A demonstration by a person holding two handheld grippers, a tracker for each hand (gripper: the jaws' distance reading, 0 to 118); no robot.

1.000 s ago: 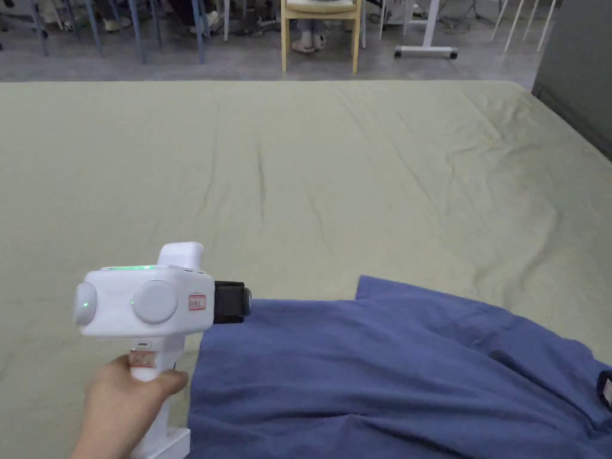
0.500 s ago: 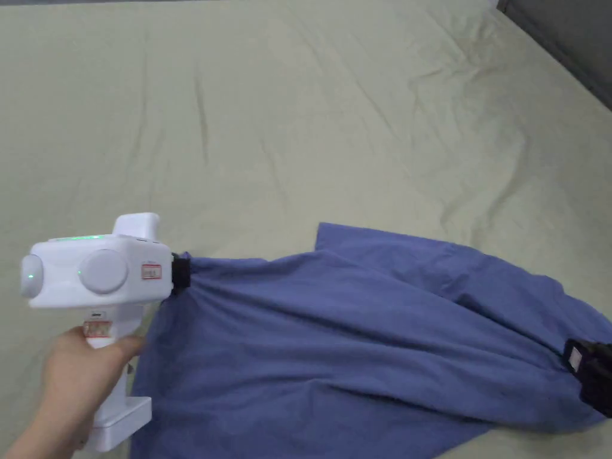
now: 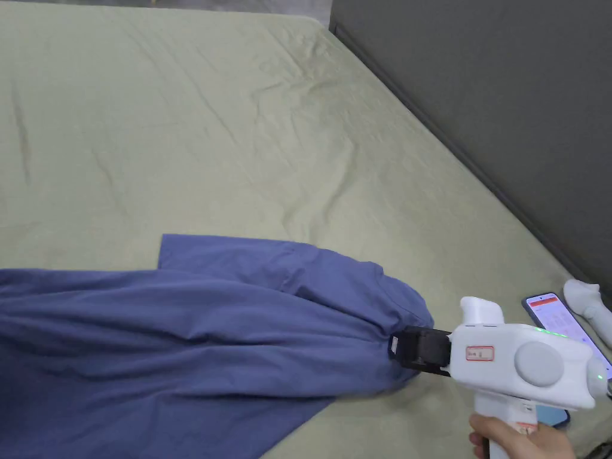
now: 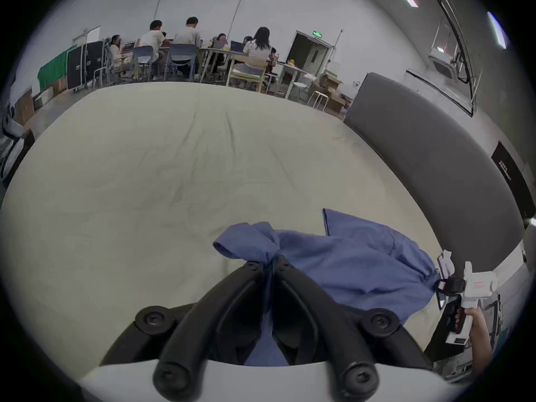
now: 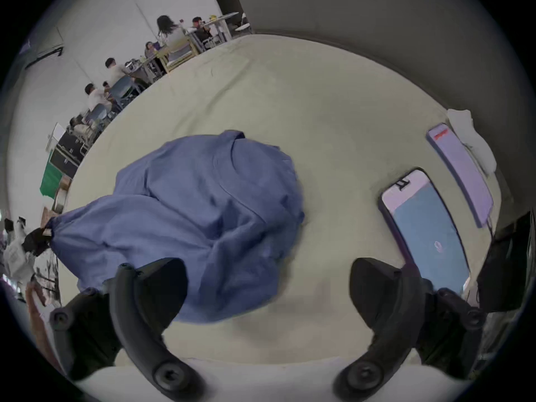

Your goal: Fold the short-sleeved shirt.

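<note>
A blue short-sleeved shirt [image 3: 197, 334] lies stretched across the pale green bed sheet [image 3: 179, 119], one sleeve flat towards the far side. My left gripper [image 4: 271, 260] is shut on a bunched corner of the shirt [image 4: 348, 263]. In the right gripper view that left gripper [image 5: 37, 241] is small at the far left, with the cloth pulled to it. My right gripper [image 3: 412, 349] sits at the shirt's right end. Its jaws [image 5: 265, 269] stand wide apart, the left one lying over the shirt's edge [image 5: 203, 219].
Two phones [image 5: 426, 234] [image 5: 461, 173] and a white cloth [image 3: 588, 302] lie on the sheet near the right gripper. A dark grey padded panel [image 3: 478, 89] runs along the bed's right side. Several people sit at tables [image 4: 188, 45] beyond the far edge.
The head camera has swung right, away from the left gripper and onto the right one. Half a second ago the cloth pulled taut from the right gripper; its jaws are now apart.
</note>
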